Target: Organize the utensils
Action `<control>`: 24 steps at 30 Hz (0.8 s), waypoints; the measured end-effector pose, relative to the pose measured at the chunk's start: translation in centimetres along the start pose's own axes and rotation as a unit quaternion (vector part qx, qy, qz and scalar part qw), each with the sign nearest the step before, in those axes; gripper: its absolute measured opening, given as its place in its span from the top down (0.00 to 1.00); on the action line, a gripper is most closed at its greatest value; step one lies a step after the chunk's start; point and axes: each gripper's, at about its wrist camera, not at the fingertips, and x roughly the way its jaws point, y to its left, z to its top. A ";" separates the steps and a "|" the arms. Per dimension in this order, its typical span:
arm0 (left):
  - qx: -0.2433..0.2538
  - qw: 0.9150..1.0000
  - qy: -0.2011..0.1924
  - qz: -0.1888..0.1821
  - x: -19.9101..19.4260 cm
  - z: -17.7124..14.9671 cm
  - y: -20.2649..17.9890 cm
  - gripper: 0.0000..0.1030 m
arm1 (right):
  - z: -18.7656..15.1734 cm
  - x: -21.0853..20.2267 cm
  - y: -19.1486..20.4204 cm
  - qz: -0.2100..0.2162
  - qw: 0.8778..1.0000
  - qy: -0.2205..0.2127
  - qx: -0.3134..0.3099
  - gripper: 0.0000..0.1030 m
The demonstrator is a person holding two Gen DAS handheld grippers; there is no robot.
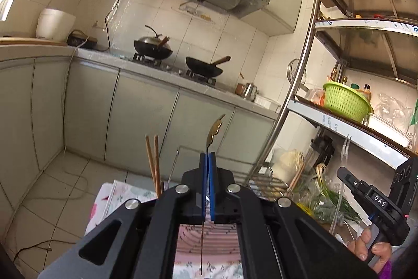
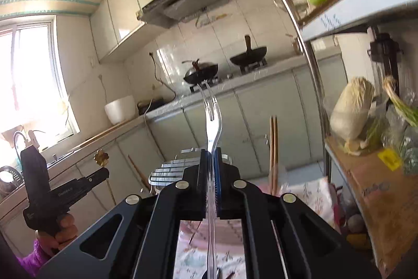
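Observation:
In the left wrist view my left gripper is shut on a thin gold utensil. Its leaf-shaped end sticks up past the blue pads and its stem hangs below them. In the right wrist view my right gripper is shut on a clear plastic fork, tines pointing up and away. Two wooden chopsticks stand upright just left of the left gripper; they also show as chopsticks in the right view. Each view catches the other tool: the right gripper with the clear fork, and the left gripper under the gold utensil.
A metal wire rack stands ahead on a floral cloth. A steel shelf at the right holds a green basket, a cabbage and green onions. Two woks sit on the stove counter beyond.

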 end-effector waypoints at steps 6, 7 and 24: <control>0.008 0.999 -0.048 0.016 2.8 2.1 -0.2 0.99 | 1.7 3.1 -1.1 -0.025 0.998 -0.059 -0.025 0.95; 0.012 0.998 -0.052 0.020 3.4 2.2 -0.2 0.99 | 1.6 3.5 -1.3 -0.027 0.997 -0.064 -0.027 0.95; 0.050 0.997 -0.045 0.048 10.1 -2.2 1.3 0.99 | -2.7 8.9 -4.3 -0.049 0.996 -0.047 -0.049 0.95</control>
